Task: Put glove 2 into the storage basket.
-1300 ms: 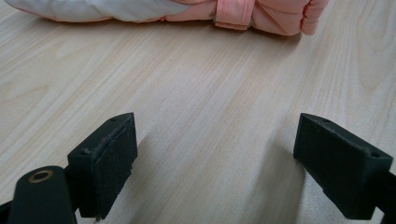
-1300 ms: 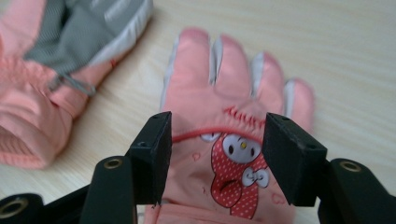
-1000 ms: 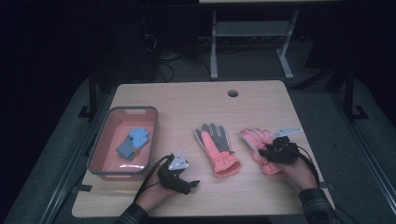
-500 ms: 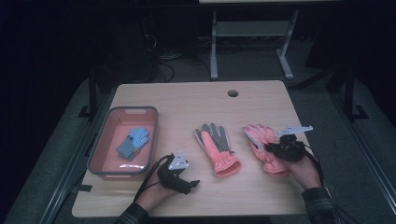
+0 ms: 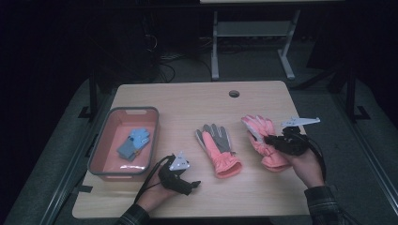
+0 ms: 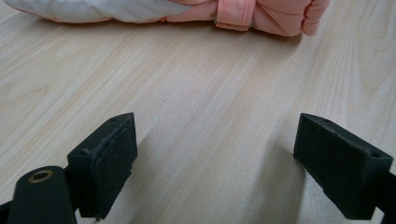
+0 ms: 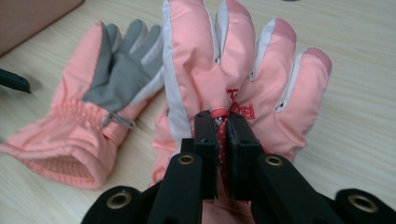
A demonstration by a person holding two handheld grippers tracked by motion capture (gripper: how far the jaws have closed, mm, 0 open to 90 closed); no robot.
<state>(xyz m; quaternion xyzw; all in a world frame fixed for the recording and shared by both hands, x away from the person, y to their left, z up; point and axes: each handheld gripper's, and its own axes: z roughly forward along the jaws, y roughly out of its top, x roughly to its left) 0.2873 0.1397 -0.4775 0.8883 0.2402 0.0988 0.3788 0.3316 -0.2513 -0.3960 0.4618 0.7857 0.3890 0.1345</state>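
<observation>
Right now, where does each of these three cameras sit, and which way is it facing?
High view: above the table's near edge, looking forward and down; both forearms enter below.
Left gripper view: rides the left tool, facing its open jaws and bare table.
Right gripper view: rides the right tool, clamped on the pink glove.
Shared: all show the grey-palmed glove.

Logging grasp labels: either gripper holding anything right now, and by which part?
The right gripper pinches the pink padded ski glove by a fold of fabric on its back, near the logo. The left gripper is open over bare wooden table, holding nothing.
</observation>
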